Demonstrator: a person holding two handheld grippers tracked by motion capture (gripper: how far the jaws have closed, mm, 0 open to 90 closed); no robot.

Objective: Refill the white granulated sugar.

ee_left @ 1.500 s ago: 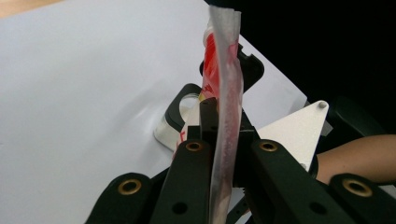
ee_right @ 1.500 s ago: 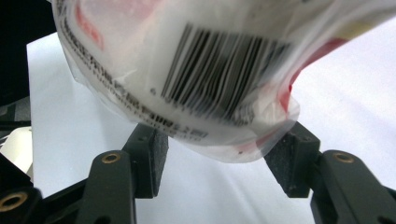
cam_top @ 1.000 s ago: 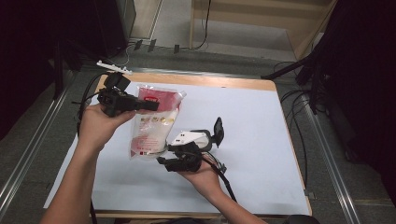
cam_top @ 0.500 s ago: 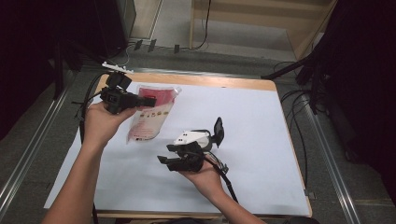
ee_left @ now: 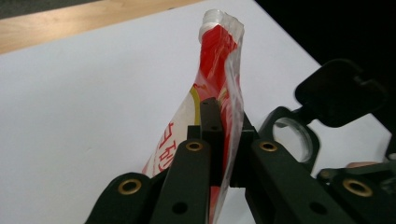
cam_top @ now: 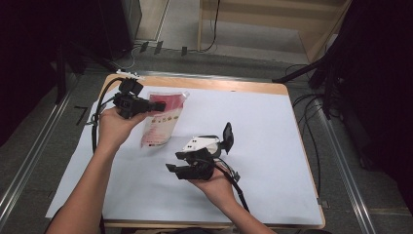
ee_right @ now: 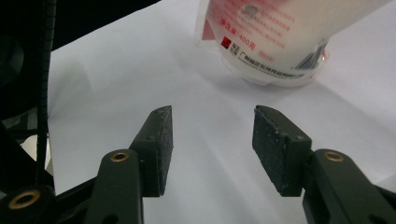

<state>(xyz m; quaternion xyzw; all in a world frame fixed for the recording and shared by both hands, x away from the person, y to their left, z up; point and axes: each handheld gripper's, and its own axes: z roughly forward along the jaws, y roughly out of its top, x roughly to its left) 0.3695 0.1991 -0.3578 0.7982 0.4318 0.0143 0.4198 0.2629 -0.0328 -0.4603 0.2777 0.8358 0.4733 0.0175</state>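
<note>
A red and white plastic pouch [cam_top: 162, 123] is tilted up off the white sheet at the table's back left, its bottom still near the surface. My left gripper [cam_top: 157, 106] is shut on the pouch's upper part; in the left gripper view the pouch [ee_left: 219, 88] stands edge-on, pinched between the black jaws. My right gripper [cam_top: 179, 162] hovers open near the table's middle, with nothing between its fingers. In the right gripper view the pouch's rounded white bottom [ee_right: 273, 46] lies ahead of the spread pads [ee_right: 161, 144].
A white sheet [cam_top: 263, 141] covers the wooden table [cam_top: 234, 85]. Cables trail from both grippers, one off the table's left edge [cam_top: 97, 122]. Metal rails run along both sides, and dark equipment stands to the right.
The left gripper has lifted and turned the pouch from lying flat to tilted on edge. The right gripper has stayed near the middle, still open.
</note>
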